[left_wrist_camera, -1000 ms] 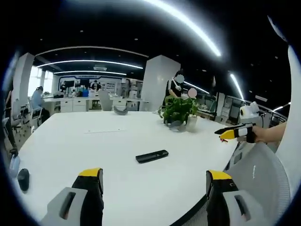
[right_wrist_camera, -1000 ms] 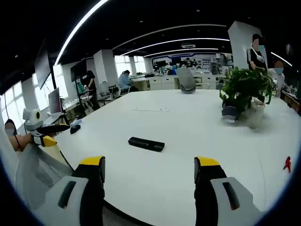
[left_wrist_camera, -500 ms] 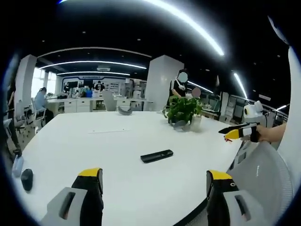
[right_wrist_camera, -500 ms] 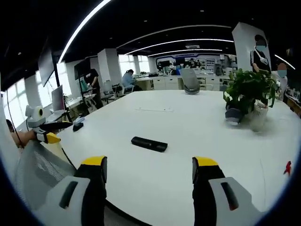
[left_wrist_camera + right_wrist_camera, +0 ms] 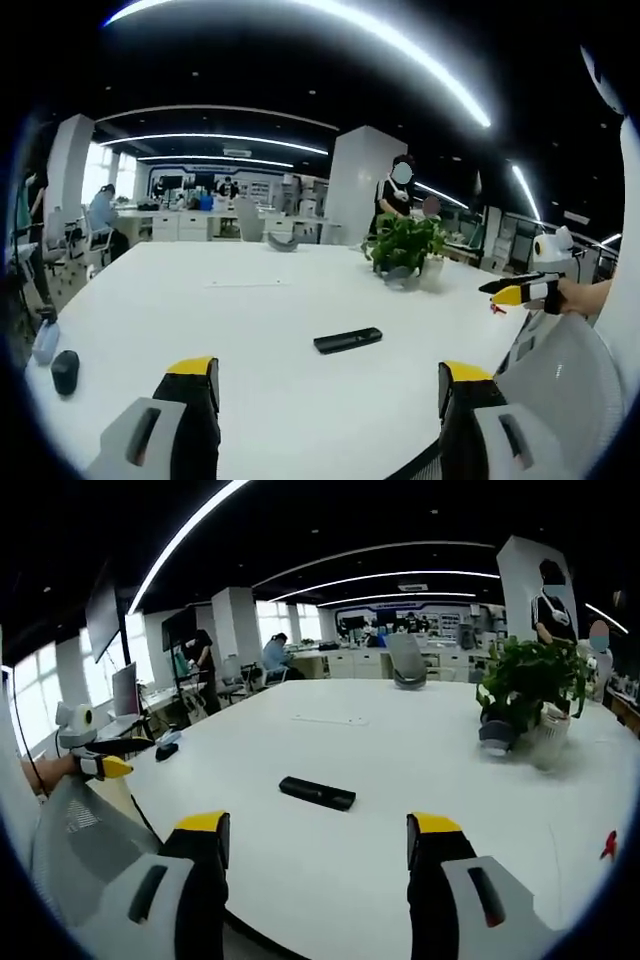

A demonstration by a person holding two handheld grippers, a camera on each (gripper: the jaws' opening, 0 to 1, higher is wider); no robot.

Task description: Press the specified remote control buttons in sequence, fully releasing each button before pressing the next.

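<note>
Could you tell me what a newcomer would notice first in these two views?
A black remote lies alone in the middle of a big white table, beyond both open grippers. A leafy potted plant stands on the far right side of the table, with people at desks behind.

Both cameras have tipped slightly, so the remote [image 5: 347,340] sits further right in the left gripper view (the table [image 5: 250,330] itself unmoved), and the right gripper [image 5: 520,292] shows lower there.
</note>
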